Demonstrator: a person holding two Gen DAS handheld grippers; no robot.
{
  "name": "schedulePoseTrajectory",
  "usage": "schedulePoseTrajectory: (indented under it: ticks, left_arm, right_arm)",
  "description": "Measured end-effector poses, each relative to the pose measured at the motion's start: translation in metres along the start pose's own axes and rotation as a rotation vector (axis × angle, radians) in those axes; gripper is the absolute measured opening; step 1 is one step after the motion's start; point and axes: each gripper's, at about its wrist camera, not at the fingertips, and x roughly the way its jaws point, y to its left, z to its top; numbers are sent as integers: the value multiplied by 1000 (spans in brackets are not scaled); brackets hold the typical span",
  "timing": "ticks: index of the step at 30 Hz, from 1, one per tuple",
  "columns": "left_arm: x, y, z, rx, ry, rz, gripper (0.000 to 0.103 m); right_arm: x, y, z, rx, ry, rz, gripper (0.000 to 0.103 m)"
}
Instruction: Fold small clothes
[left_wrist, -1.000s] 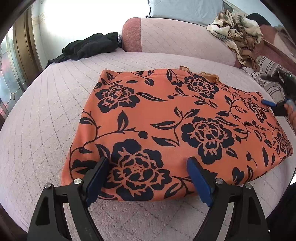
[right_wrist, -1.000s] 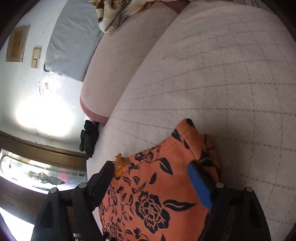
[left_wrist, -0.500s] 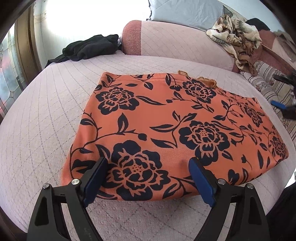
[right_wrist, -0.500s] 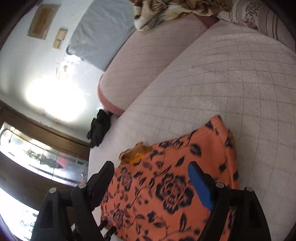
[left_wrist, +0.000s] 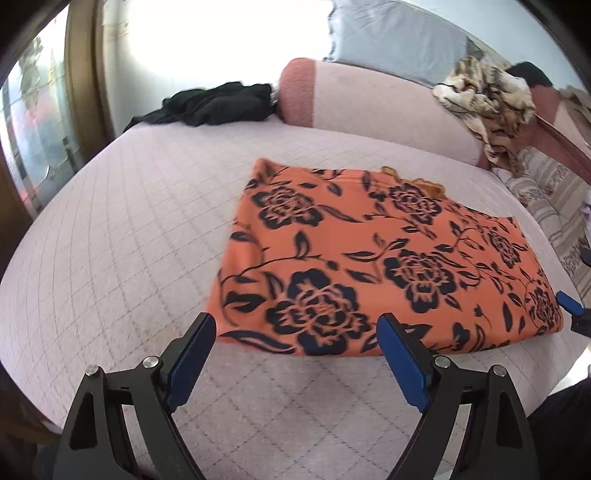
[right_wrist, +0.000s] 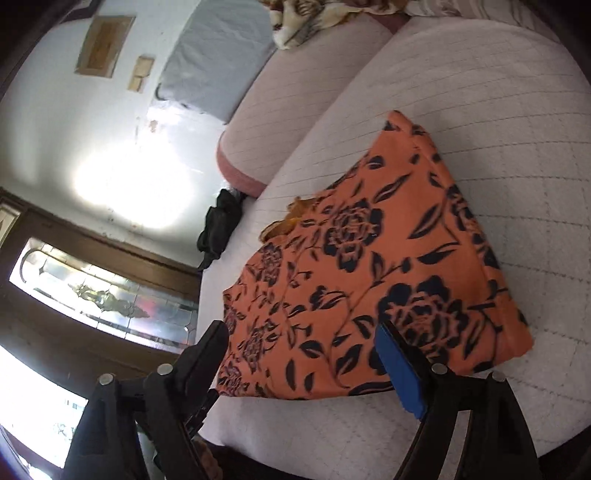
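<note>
with both left gripper (left_wrist: 295, 365) and right gripper (right_wrist: 306, 363) wide open and empty, better to pinch the near corners of the orange floral garment (left_wrist: 388, 266), flat on the quilted bed (left_wrist: 129, 240), before folding evenly.

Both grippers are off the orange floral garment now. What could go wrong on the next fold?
1. Both the left gripper and right gripper are open and holding nothing, so a low pinch may catch the quilted bed cover along with the orange floral garment.
2. A flap pokes out at the far edge; folding now could trap it unevenly.
</note>
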Motion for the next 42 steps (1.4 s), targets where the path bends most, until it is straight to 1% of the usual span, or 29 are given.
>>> schedulePoseTrajectory:
  ticks: [2, 3, 4, 5, 6, 7, 9, 10, 13, 15, 16, 17, 18, 19, 20, 23, 25, 26, 27, 28, 29, 31, 32, 35, 36, 38, 40, 41, 42]
  left_arm:
    - [2, 7, 3, -41, 7, -12, 89]
    - [2, 7, 4, -46, 4, -14, 89]
    - [1, 7, 6, -42, 1, -9, 89]
    - [1, 6, 8, -33, -3, -5, 89]
    - [1, 5, 9, -23, -10, 0, 89]
    - [2, 5, 11, -19, -20, 6, 89]
    - [8, 7, 13, -25, -27, 14, 89]
    - [14, 8, 14, -27, -13, 20, 89]
    - [37, 15, 11, -44, 67, 56, 89]
    - [51, 23, 6, -73, 126, 57, 89]
    - [50, 26, 5, -87, 115, 48, 89]
    - [48, 26, 6, -87, 105, 52, 89]
    - [47, 26, 7, -79, 104, 54, 89]
    - [46, 27, 7, -72, 101, 56, 89]
    - [46, 28, 6, -72, 98, 62, 89]
    - [47, 30, 5, -88, 99, 63, 89]
    - [48, 28, 5, -75, 98, 67, 89]
    - [48, 27, 5, -74, 98, 66, 89]
    - [49, 26, 6, -73, 99, 65, 89]
    - [47, 28, 5, -72, 100, 63, 89]
    - [46, 28, 5, -73, 99, 62, 89]
    - [45, 30, 4, -79, 94, 61, 89]
    - [45, 31, 4, -83, 97, 58, 89]
    - [42, 31, 5, -87, 92, 54, 89]
    - [40, 31, 5, -86, 87, 55, 89]
    - [38, 31, 5, -86, 81, 56, 89]
    - [35, 33, 4, -88, 72, 58, 89]
    - [33, 34, 4, -89, 68, 60, 89]
    - [33, 35, 4, -92, 66, 61, 89]
  right_arm:
    - [5, 2, -1, -28, 6, 5, 85]
    - [11, -6, -1, -30, 7, -26, 86]
    - [18, -18, 0, -20, 13, -108, 86]
    - [25, -31, 0, 16, 22, -214, 84]
    - [23, -37, 0, 44, 8, -193, 83]
    - [19, -30, -1, 33, -11, -184, 84]
    - [15, -6, -1, -30, -16, -153, 84]
    - [16, 10, -3, -59, -6, -116, 84]
    - [37, 55, -13, -140, 69, 18, 85]
    - [65, 64, -23, -136, 146, 92, 86]
    - [80, 60, -29, -131, 177, 87, 87]
    - [97, 50, -34, -121, 210, 45, 87]
    - [112, 33, -39, -85, 238, -27, 84]
    - [116, 23, -41, -45, 227, -46, 83]
    - [111, 28, -38, -46, 198, -32, 83]
    - [95, 57, -34, -87, 181, 31, 84]
    - [95, 69, -35, -128, 185, 67, 87]
    - [100, 66, -37, -140, 194, 66, 89]
    - [111, 58, -38, -132, 217, 19, 89]
    - [124, 44, -41, -92, 250, -69, 89]
    - [123, 40, -43, -78, 231, -72, 86]
    - [115, 58, -43, -109, 210, -34, 87]
    - [112, 68, -44, -120, 203, 7, 87]
    - [118, 88, -50, -172, 227, 89, 88]
    - [126, 85, -54, -160, 239, 92, 88]
    - [149, 63, -64, -91, 298, 30, 88]
    - [150, 67, -67, -100, 265, 16, 87]
    - [148, 76, -67, -108, 266, 38, 88]
    - [145, 85, -68, -121, 266, 82, 88]
